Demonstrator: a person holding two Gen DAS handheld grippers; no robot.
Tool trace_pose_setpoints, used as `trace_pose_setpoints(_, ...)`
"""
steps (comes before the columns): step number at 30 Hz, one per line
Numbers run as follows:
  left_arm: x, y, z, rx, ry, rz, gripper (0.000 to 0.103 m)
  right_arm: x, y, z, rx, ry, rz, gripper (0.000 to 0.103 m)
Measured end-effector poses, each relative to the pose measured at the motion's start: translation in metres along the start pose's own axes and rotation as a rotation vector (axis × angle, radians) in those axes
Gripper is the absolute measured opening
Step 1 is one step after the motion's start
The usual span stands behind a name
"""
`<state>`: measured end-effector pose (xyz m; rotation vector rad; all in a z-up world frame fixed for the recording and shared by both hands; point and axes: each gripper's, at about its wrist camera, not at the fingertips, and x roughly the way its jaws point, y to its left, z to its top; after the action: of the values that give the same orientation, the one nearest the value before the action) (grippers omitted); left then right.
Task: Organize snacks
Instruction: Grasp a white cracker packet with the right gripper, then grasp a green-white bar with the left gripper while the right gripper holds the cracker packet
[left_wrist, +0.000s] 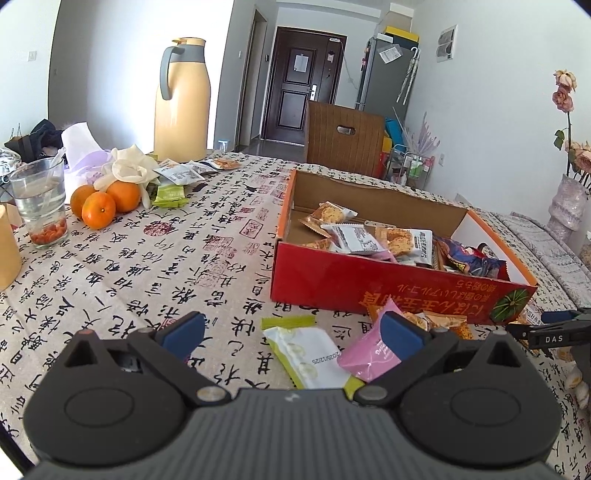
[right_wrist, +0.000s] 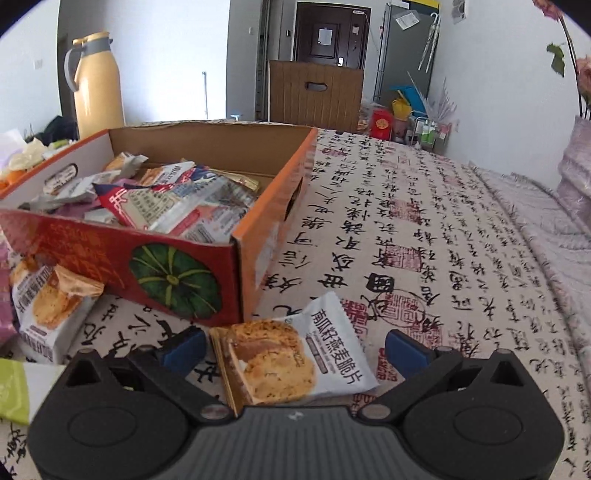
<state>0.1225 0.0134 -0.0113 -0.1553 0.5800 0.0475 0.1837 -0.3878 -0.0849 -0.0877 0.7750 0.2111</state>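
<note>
Table (left_wrist: 184, 258), covered with a cloth printed in black calligraphy, fills both views.

Box (left_wrist: 369, 284): red and orange cardboard, open top, at 2 o'clock in the left wrist view and at 10 o'clock in the right wrist view. It holds a loose heap of snack packets, mostly toward its near end.

Flask (left_wrist: 183, 103): yellow with grey handle, upright at 11 o'clock in the left view, on the far table edge.

Glass (left_wrist: 38, 203): at 9 o'clock, water in it, red bits at the bottom. Three oranges (left_wrist: 101, 203) just beside it, touching one another.

Left gripper (left_wrist: 291, 334): jaws spread wide, holding nothing. Between its fingers lie a white-and-green packet (left_wrist: 306, 354) and a pink packet (left_wrist: 369, 354), flat on the cloth, in front of the box's near wall.

Right gripper (right_wrist: 295, 349): jaws spread wide, holding nothing. A white biscuit packet (right_wrist: 295, 362) lies on the cloth between the fingers, just off the box's near corner; cannot tell whether either pad touches it.

A second biscuit packet (right_wrist: 48, 306) leans against the box's front wall at 9 o'clock in the right view.
</note>
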Motion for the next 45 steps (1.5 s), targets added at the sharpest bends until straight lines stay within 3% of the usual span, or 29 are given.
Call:
trace_pose_setpoints(5,0.002,-0.004,0.0,0.006,0.005,-0.003,0.103,-0.005,-0.004,-0.007,0.022,-0.019,0.033,0.097)
trace_pose_setpoints(10,0.002,-0.006,-0.003,0.009,0.012,-0.012,0.103,-0.015,0.001,-0.009,0.006,-0.035,0.043,0.073)
trace_pose_setpoints(19,-0.002,-0.004,-0.004,0.005,0.017,-0.017,0.103,-0.036,0.022,-0.024,-0.031,-0.062,-0.038,0.059)
trace_pose_setpoints(30,-0.003,-0.02,-0.009,0.05,0.048,-0.052,0.103,-0.077,0.033,-0.048,0.099,-0.132,-0.123,0.058)
trace_pose_setpoints(39,0.013,-0.03,-0.025,0.107,0.153,-0.003,0.103,-0.117,0.053,-0.063,0.237,-0.249,-0.087,0.058)
trace_pose_setpoints(45,0.022,-0.037,-0.036,0.147,0.213,0.002,0.098,-0.121,0.069,-0.067,0.25,-0.257,-0.067,0.059)
